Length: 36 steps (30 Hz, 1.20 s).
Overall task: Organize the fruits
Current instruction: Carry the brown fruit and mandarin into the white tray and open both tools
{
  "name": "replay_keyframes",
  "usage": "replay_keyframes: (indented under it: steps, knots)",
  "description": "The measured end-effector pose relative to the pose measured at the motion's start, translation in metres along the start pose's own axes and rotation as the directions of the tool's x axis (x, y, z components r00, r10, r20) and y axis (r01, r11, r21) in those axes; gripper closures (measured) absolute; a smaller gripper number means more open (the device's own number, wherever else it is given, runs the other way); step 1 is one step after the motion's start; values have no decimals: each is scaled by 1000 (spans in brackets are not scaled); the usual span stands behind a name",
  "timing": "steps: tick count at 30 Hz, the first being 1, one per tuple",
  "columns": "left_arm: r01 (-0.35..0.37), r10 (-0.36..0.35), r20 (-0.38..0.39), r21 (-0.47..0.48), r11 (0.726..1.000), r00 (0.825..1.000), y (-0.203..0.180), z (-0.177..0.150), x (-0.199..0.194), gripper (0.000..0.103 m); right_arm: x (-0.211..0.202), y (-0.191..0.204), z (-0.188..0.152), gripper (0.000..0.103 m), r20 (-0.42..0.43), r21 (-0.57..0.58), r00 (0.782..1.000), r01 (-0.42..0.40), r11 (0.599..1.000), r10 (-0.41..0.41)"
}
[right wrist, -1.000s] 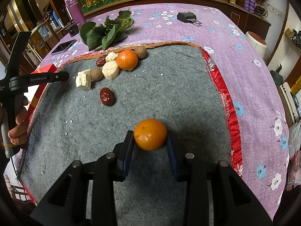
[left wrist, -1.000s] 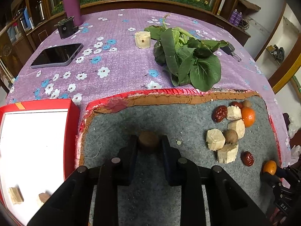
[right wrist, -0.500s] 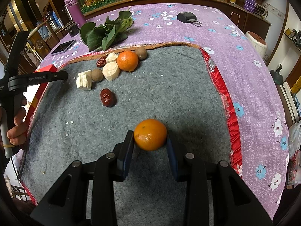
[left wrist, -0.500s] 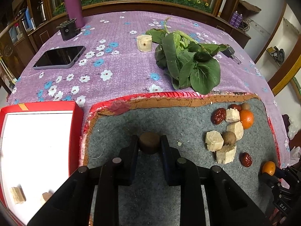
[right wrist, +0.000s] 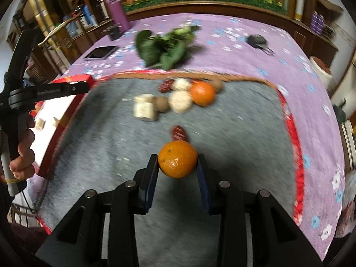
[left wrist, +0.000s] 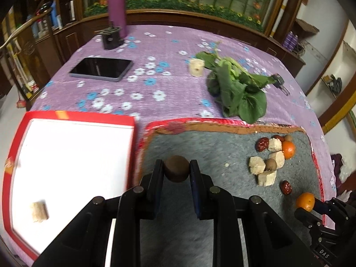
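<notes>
Left wrist view: the left gripper clenched a round brown fruit, no long axis, above the grey mat near its left edge beside the red tray

Right wrist view: the right gripper grasped a round orange over the mat's middle

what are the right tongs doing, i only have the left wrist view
observer: the right tongs are shut on an orange, one pad on each side.
operator: what's already sorted, i see one bit
observer: two pale pieces lie side by side in the red tray.
operator: anything further right i can't see
observer: a white roll stands beyond the right edge of the table.
</notes>
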<state>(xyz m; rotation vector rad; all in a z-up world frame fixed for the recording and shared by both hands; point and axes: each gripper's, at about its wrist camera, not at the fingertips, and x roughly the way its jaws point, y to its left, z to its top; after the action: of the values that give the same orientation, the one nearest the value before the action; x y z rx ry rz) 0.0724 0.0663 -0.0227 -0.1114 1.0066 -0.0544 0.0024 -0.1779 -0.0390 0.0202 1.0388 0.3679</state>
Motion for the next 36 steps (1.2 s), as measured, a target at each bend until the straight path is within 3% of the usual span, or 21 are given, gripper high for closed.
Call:
replay_keyframes:
  steps: [8, 16, 23, 36]
  knots:
    - [-84, 86, 20, -99, 992, 996, 47, -14, -29, 81, 11, 75, 27, 67, -7, -131, 995, -100, 986, 100]
    - [-187, 199, 33, -219, 958, 979, 112, -31, -55, 81, 27, 165, 53, 67, -40, -256, 981, -194, 947, 190]
    - [-231, 246, 15, -285, 930, 969, 159, -41, -61, 81, 46, 229, 66, 67, -83, -322, 971, -240, 916, 225]
    - [-289, 297, -27, -323, 901, 955, 208, -59, -59, 81, 79, 291, 50, 67, -174, -367, 956, -284, 886, 235]
